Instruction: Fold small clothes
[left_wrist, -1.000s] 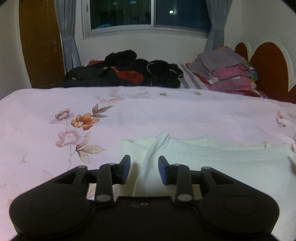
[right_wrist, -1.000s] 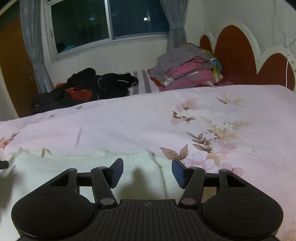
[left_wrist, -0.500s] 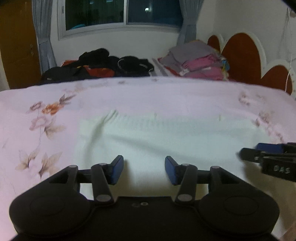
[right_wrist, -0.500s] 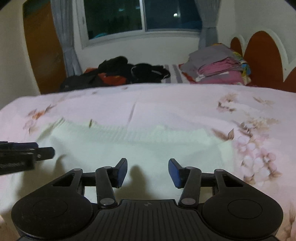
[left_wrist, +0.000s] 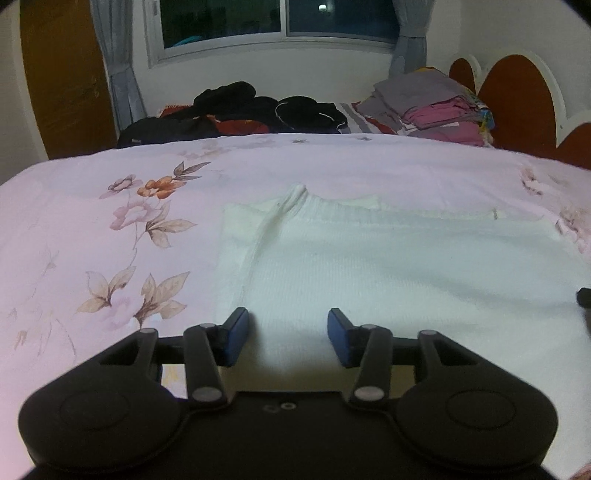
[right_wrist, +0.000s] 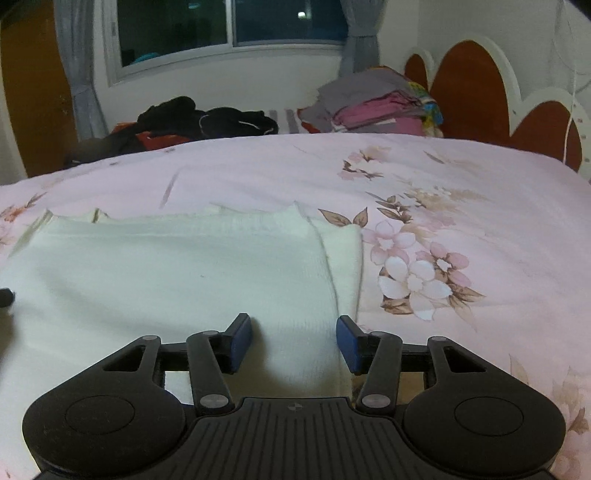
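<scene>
A cream-white knit garment (left_wrist: 388, 258) lies spread flat on the pink floral bedspread (left_wrist: 110, 229). It also shows in the right wrist view (right_wrist: 177, 273). My left gripper (left_wrist: 288, 336) is open and empty, low over the garment's near left part, beside a raised seam (left_wrist: 273, 221). My right gripper (right_wrist: 293, 339) is open and empty, low over the garment's near right part, by its right side seam (right_wrist: 328, 266). The tip of the other gripper shows at the right edge of the left wrist view (left_wrist: 583, 297) and at the left edge of the right wrist view (right_wrist: 5, 297).
A heap of dark clothes (left_wrist: 236, 114) lies at the far side of the bed. A stack of folded grey and pink clothes (left_wrist: 432, 107) sits at the far right by the red headboard (left_wrist: 517, 99). A window and curtains are behind.
Both grippers have dropped back toward the garment's near edge and sit lower over it. The left gripper has swung left, so the right gripper nearly left its view. Both stay open.
</scene>
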